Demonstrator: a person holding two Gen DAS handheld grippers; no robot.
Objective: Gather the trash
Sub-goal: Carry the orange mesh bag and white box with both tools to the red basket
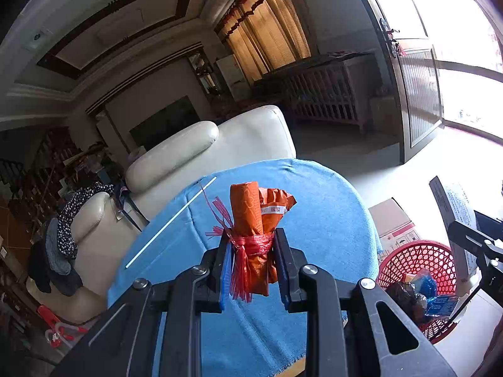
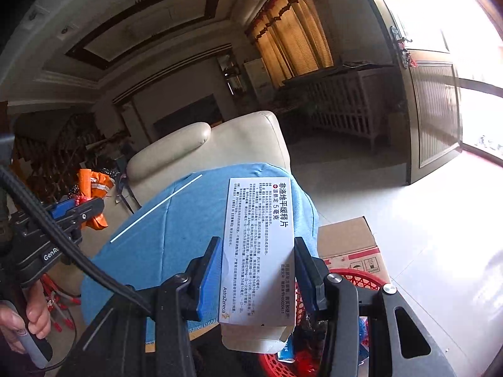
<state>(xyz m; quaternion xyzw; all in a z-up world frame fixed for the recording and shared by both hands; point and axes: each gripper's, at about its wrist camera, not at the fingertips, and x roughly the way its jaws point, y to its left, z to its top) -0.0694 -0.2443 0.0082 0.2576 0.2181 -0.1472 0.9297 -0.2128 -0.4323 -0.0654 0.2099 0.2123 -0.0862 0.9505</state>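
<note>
One orange bundle (image 1: 262,220), tied with red string, was clamped upright in the left gripper (image 1: 251,251) above the blue cloth (image 1: 330,220). One white box (image 2: 257,251) was gripped by the right gripper (image 2: 256,270). One red basket (image 1: 418,260), already holding trash, was seen beside one carton (image 1: 393,220).

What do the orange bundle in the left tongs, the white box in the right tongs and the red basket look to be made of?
Crumpled orange bundle: thin glossy plastic film, creased and shiny, tied with frayed red plastic string. Flat white printed box: smooth thin cardboard, judging by crisp folded edges. Red openwork basket: moulded rigid plastic, regular lattice holes.
</note>
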